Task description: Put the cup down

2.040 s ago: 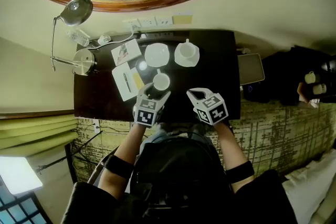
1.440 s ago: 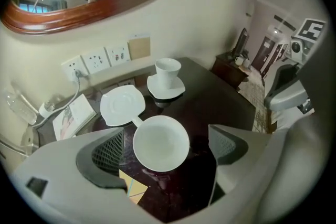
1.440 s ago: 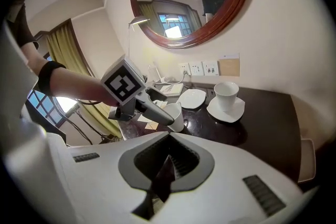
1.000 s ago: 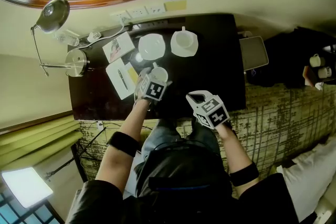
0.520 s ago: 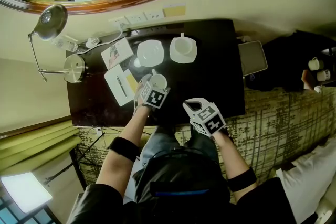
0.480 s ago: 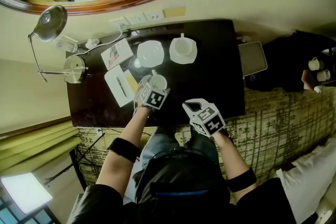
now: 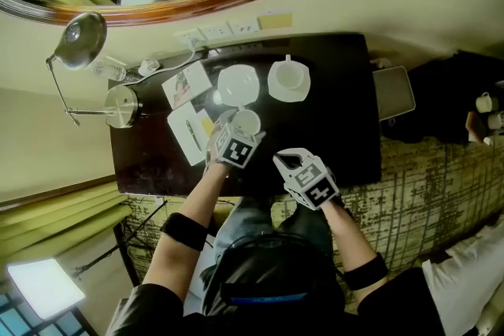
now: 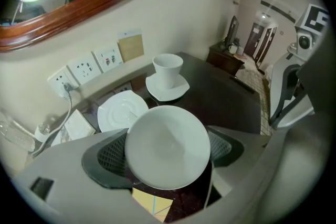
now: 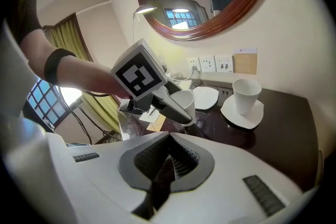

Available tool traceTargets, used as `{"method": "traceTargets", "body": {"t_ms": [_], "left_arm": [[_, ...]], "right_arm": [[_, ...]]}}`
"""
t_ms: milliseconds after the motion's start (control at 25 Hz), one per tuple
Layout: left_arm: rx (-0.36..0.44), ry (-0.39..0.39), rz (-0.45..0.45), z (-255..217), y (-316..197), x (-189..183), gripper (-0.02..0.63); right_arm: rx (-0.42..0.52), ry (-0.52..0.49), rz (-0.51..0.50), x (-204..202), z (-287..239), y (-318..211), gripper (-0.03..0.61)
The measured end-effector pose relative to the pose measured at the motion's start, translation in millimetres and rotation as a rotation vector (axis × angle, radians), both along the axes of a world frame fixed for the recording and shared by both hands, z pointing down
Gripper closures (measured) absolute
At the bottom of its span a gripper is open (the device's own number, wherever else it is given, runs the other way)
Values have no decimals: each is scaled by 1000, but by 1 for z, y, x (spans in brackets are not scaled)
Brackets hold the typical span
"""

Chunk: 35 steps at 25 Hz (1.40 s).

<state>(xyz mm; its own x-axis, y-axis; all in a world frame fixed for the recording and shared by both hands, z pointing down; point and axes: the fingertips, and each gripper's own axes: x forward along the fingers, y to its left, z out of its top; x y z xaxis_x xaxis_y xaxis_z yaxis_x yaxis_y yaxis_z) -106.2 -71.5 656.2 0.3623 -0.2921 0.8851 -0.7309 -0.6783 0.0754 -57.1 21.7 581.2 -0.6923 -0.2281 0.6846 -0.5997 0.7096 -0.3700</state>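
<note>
A white cup (image 7: 245, 122) sits between the pads of my left gripper (image 7: 240, 126), just in front of an empty white saucer (image 7: 237, 84) on the dark table (image 7: 339, 114). In the left gripper view the cup (image 8: 167, 147) fills the gap, and both pads touch its sides. These jaws have just been closing with the cup between them. The right gripper view shows the cup (image 9: 185, 102) hanging slightly above the table. My right gripper (image 7: 290, 161) is shut and empty near the table's front edge, to the right of the left one.
A second cup (image 7: 289, 78) stands on its own saucer to the right of the empty one. A notepad with a pen (image 7: 189, 134), a card (image 7: 187, 84) and a metal desk lamp (image 7: 122, 105) take up the table's left part. Wall sockets (image 7: 219, 31) sit behind.
The left gripper has moved forward over the cup, and its fingers now enclose it. The right gripper has drifted a little along the front edge and stays shut.
</note>
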Motion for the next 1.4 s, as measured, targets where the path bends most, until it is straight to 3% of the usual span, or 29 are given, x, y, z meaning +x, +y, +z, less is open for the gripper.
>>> {"method": "traceTargets", "body": {"t_ms": [440,840,1400], "left_arm": [[80,10,96,-32,-80,-21,175],[96,22,160,-13,-124,-31,175],[98,61,148,-1,-143,-30,175]], "right_arm": [[51,-73,-3,-55,3,-49,578],[56,-73,-11,-98,16,-70,578],[41,-59,-24,-98,26,-80,578]]}}
